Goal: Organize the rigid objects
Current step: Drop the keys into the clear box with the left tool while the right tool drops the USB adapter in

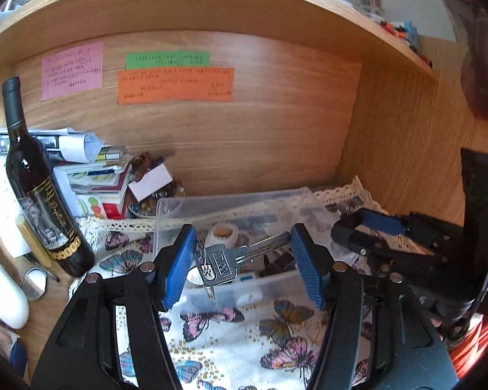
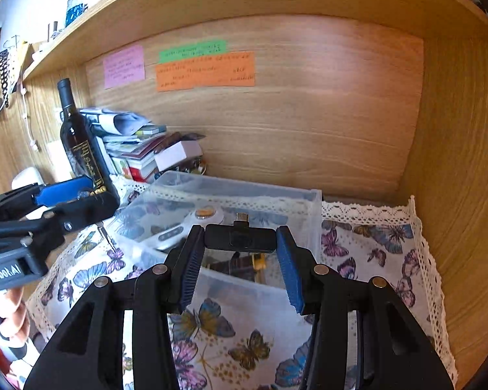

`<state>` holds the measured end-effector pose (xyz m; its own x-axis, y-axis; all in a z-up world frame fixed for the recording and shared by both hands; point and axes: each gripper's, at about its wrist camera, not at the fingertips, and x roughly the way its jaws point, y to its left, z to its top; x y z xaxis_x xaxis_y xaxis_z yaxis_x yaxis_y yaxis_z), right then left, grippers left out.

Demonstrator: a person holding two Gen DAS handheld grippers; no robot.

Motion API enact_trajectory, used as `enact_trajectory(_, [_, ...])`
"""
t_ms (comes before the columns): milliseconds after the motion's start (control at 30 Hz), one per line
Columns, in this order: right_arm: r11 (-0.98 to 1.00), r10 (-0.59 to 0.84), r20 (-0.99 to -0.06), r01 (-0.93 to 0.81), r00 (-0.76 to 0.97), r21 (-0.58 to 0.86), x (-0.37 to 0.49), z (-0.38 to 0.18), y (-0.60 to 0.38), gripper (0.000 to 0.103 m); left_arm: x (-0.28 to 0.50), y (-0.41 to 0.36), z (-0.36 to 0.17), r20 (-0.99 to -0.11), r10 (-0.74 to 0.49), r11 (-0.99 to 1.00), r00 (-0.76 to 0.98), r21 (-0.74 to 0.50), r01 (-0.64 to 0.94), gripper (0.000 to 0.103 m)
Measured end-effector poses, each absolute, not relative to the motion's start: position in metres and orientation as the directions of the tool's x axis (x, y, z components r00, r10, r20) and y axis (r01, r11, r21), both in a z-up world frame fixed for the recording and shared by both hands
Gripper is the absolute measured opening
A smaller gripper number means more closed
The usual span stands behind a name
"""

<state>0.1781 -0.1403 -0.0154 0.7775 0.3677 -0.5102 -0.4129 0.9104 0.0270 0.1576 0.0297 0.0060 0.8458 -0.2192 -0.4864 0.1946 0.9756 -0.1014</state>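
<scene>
Blue pads of the left claw (image 1: 240, 260) sit nearest the lens, pinching a silver key (image 1: 237, 256) whose long axis runs crosswise from pad to pad, its ring and smaller keys dangling at the left pad. Straight beyond and just below lies the clear plastic bin (image 1: 166, 214) on the butterfly cloth (image 1: 244, 334) covering the desk. The right claw (image 2: 240, 243) likewise grips a black USB dongle (image 2: 240, 237) across its width, plug pointing away, poised above the same bin's near wall. Both loads hang over the bin; judging by position, each needs only lowering and release.
</scene>
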Motion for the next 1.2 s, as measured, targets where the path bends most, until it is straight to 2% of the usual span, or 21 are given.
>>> enact_trajectory(267, [0.909, 0.369, -0.548, -0.414, 0.751, 0.044, 0.202, -0.03, -0.134, 0.042, 0.187, 0.03, 0.001, -0.502, -0.209, 0.978, 0.839, -0.108, 0.179, 0.06])
enact_trajectory(633, [0.913, 0.352, -0.638, -0.401, 0.684, 0.074, 0.234, -0.064, -0.122, 0.042, 0.233, 0.028, -0.051, -0.631, -0.199, 0.98, 0.75, -0.125, 0.155, 0.06])
enact_trajectory(800, [0.916, 0.336, -0.656, -0.396, 0.676, 0.061, 0.237, -0.071, -0.121, 0.042, 0.242, 0.027, -0.066, -0.662, -0.184, 0.983, 0.726, -0.119, 0.141, 0.06])
enact_trajectory(967, [0.911, 0.351, -0.651, -0.405, 0.673, 0.074, 0.237, -0.07, -0.122, 0.048, 0.234, 0.024, -0.063, -0.645, -0.165, 0.986, 0.746, -0.088, 0.142, 0.061])
enact_trajectory(1200, [0.913, 0.358, -0.599, -0.404, 0.716, 0.063, 0.219, -0.048, -0.128, 0.05, 0.207, 0.03, -0.034, -0.571, -0.167, 0.986, 0.804, -0.082, 0.147, 0.071])
